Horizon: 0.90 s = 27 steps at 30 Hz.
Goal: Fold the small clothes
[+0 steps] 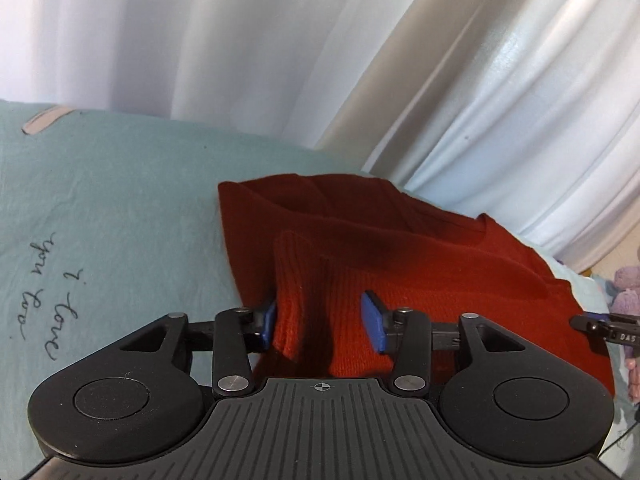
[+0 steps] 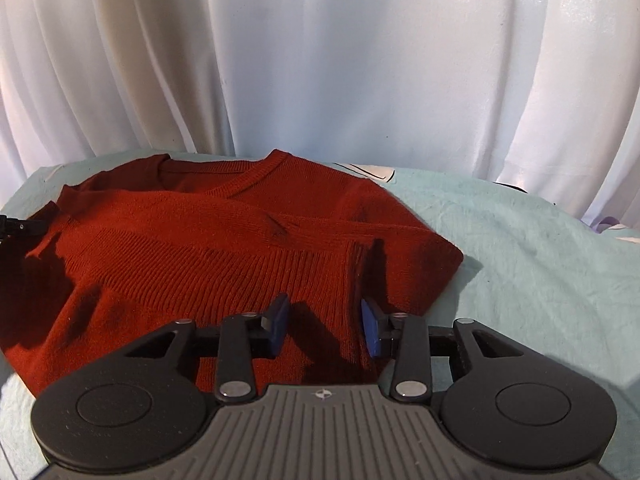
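A dark red knit sweater (image 2: 224,240) lies partly folded on a pale green bedsheet (image 2: 520,264), neckline toward the curtain. My left gripper (image 1: 320,322) hovers over the sweater's (image 1: 420,264) left edge with its blue pads apart. A raised ribbed fold (image 1: 296,292) stands between them, against the left pad and apart from the right one. My right gripper (image 2: 325,324) is open over the ribbed hem (image 2: 312,276) at the sweater's right side, and the hem's upright edge stands just beside the right pad (image 2: 370,330). Neither pair of pads presses on the cloth.
White curtains (image 2: 320,60) hang right behind the bed. The sheet (image 1: 120,208) carries handwritten lettering (image 1: 48,296) to the left. A purple plush toy (image 1: 628,292) sits at the far right. The right gripper's finger (image 1: 608,328) shows at the edge of the left wrist view.
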Motion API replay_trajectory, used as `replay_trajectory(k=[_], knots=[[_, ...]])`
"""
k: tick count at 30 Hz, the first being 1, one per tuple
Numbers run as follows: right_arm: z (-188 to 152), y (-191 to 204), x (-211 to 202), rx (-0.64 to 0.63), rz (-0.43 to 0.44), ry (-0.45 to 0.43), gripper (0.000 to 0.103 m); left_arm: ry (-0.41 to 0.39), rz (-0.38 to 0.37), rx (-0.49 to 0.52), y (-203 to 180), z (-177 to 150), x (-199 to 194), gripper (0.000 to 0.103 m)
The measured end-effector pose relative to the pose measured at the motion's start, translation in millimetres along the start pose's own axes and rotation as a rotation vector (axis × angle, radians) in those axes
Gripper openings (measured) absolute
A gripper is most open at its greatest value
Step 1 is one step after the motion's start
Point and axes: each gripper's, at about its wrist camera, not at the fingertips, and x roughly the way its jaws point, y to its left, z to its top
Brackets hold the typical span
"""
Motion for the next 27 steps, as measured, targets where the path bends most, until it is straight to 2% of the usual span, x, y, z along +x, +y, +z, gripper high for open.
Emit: replay_trajectory(k=[1,3,4,5,9,13,18,24,27], knots=[[-1,2,0,-0.004,-0.007,-0.005,0.020,0.004,0.006,0.005,0,-1,2,0.043],[-2,6,-2,-0.024,-0.031,-0.023,0.015,0.005,0.031,0.046,-5,-3,4,0.032],[-2,9,-5,-0.042,-0.046,-0.032,0.011,0.009,0.051,0.069,-4,-3,2,0.013],[-1,12,-8,-0.062,-0.065,-0.047,0.009,0.012,0.071,0.078,-6,-3,4,0.010],[0,18,-20,-0.090,-0.109,-0.093,0.007,-0.014,0.085,0.104,-11,0,-8,0.009],[7,22,-36,-0.090,-0.140,-0.165,0.006,-0.080,0.087,0.097,-16,13,-31,0.009],[42,22,-38,-0.064,-0.208,-0.259,0.006,-0.200,0.095,0.124,-31,49,-51,0.009],[82,18,5,-0.012,-0.302,-0.304,0.006,-0.274,0.182,0.119,-38,98,-17,0.009],[84,14,29,0.055,-0.313,-0.280,0.006,-0.243,0.241,0.082,-37,104,18,0.010]])
